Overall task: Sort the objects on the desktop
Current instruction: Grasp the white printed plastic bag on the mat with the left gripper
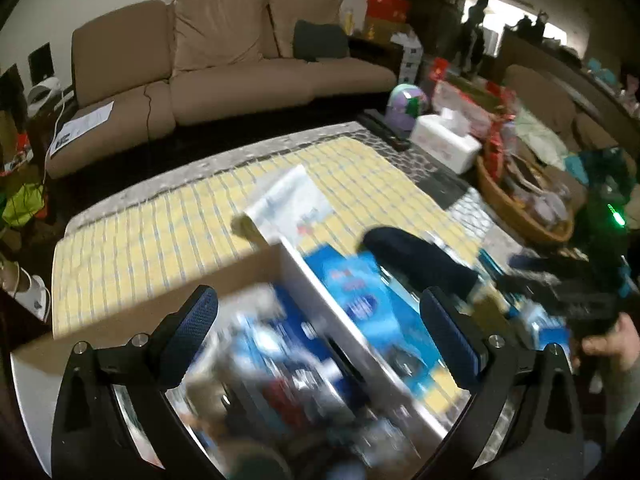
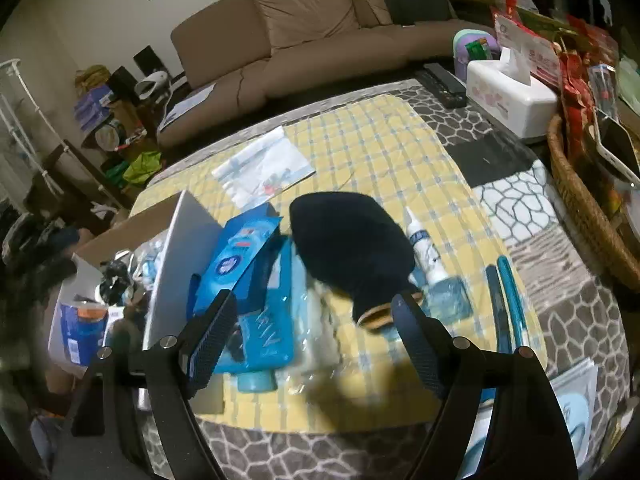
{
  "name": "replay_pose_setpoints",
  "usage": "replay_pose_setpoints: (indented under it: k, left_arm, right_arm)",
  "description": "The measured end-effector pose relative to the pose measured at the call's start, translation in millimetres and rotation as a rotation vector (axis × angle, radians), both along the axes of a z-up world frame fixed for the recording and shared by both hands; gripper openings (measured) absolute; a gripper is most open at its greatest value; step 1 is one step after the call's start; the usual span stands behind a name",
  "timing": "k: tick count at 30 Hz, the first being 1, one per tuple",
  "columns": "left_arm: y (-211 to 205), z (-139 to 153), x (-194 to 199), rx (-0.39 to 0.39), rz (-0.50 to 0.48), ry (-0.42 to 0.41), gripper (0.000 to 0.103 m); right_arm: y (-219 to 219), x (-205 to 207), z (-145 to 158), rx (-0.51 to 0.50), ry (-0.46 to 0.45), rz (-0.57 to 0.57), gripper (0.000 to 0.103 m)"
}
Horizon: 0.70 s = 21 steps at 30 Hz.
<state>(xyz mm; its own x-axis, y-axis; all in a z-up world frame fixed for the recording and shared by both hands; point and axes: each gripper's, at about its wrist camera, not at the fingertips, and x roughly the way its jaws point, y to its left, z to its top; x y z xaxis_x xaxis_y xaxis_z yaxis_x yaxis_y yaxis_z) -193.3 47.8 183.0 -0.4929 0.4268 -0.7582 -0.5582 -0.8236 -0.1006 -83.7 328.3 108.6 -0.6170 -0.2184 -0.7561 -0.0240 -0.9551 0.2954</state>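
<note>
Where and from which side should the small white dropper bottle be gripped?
Grip the white dropper bottle across its cylindrical body, coming from above. It lies flat on the yellow checked cloth, nozzle pointing away, with the dark pouch close on its left.

Big tan sofa [image 2: 320, 36] runs along the back wall with a dark cushion [image 2: 416, 10] on its right end and some papers [image 1: 82, 128] on the left seat. On the far corner of the table sits a white tissue box [image 2: 512, 98], with a black remote [image 2: 440, 84] just beside it and a wicker basket [image 2: 588, 208] full of stuff off to the right.
</note>
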Motion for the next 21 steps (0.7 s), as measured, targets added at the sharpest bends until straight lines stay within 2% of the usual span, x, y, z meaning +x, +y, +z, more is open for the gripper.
replay_pose_setpoints:
  k: [4,8,12,14,18,19,21]
  left_arm:
    - [26,-18,-61,-0.117,-0.038,-0.002,0.101]
    - [58,-49,-111,-0.234,-0.092,-0.026,0.097]
    - [71,-78,-144,-0.274,-0.120,-0.099,0.095]
    - [75,-94,-157,-0.310,-0.135,-0.115,0.090]
    - [83,-117,-180,-0.387,-0.171,-0.170,0.082]
    - [84,-123,-184,-0.396,-0.188,-0.185,0.082]
    - [85,-128,-191,-0.390,-0.200,-0.216,0.075]
  right_arm:
    - [1,-19,-3,0.018,0.000,0.021,0.082]
    - [-1,-47,-7,0.037,-0.010,0.057,0.082]
    - [-5,-96,-11,0.037,-0.024,0.087,0.082]
    - [-7,-122,-14,0.031,-0.028,0.100,0.082]
    - [-9,-183,-26,-0.051,-0.053,0.104,0.082]
    - [-10,-195,-28,-0.072,-0.056,0.105,0.082]
    - [-12,-222,-37,-0.110,-0.070,0.113,0.082]
